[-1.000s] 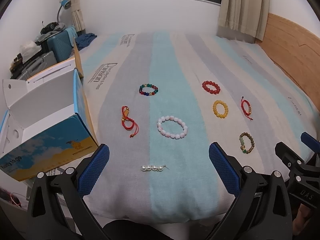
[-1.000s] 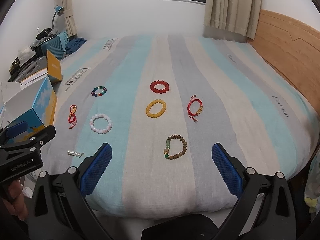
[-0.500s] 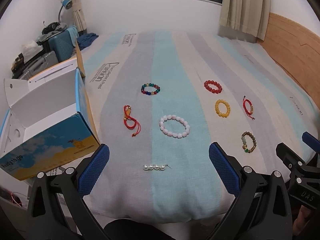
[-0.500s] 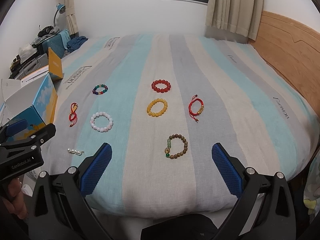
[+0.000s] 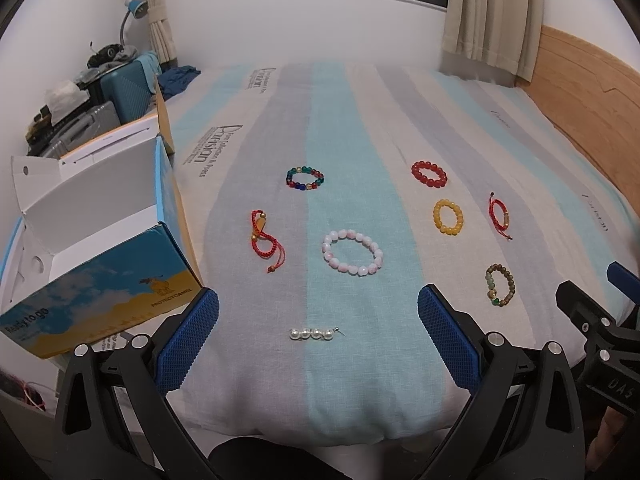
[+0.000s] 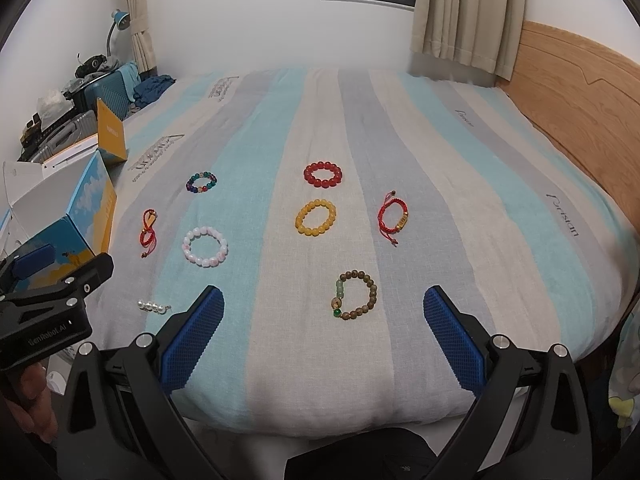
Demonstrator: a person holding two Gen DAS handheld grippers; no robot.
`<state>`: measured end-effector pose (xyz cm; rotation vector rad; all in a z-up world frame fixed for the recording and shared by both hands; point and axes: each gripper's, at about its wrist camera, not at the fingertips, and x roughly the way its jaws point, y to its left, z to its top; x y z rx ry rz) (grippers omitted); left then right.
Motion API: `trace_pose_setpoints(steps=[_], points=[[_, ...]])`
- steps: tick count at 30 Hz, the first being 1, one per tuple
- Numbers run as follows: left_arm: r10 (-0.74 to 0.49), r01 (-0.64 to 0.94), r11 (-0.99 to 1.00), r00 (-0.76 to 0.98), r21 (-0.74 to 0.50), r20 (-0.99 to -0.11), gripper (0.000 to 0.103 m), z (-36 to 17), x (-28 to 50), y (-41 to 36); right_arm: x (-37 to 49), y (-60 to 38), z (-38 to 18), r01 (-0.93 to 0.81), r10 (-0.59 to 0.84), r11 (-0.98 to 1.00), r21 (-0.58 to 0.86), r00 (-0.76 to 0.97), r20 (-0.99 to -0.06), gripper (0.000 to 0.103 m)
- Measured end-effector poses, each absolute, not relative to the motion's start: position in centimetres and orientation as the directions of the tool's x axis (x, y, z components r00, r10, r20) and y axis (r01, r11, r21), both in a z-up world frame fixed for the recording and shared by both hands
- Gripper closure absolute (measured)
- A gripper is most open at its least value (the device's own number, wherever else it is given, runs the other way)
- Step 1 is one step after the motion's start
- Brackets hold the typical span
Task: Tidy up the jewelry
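We hold the left tongs and right tongs spread wide above the near edge of the bed, gripping and touching nothing. The pearl pin lies between the left fingers, the brown bracelet between the right ones. Farther on lie the pink, yellow, red and multicolour bracelets, all apart. An open box stands left.

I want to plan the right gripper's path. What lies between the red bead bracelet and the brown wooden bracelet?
The yellow bead bracelet lies between the red bead bracelet and the brown wooden bracelet, touching neither; the right wrist view shows this best.
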<state>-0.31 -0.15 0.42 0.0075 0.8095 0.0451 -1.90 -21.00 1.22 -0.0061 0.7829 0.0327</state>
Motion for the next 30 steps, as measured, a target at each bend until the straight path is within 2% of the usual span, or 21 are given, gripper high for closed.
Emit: trace_pose_setpoints(steps=[30], points=[[0.043,-0.038,0.999,0.692,0.023,-0.720,0.006,0.90,-0.41,-0.33,-1.64,-20.76,1.84,-0.032,0.027,0.999,0.006,0.712,-0.701,0.007]])
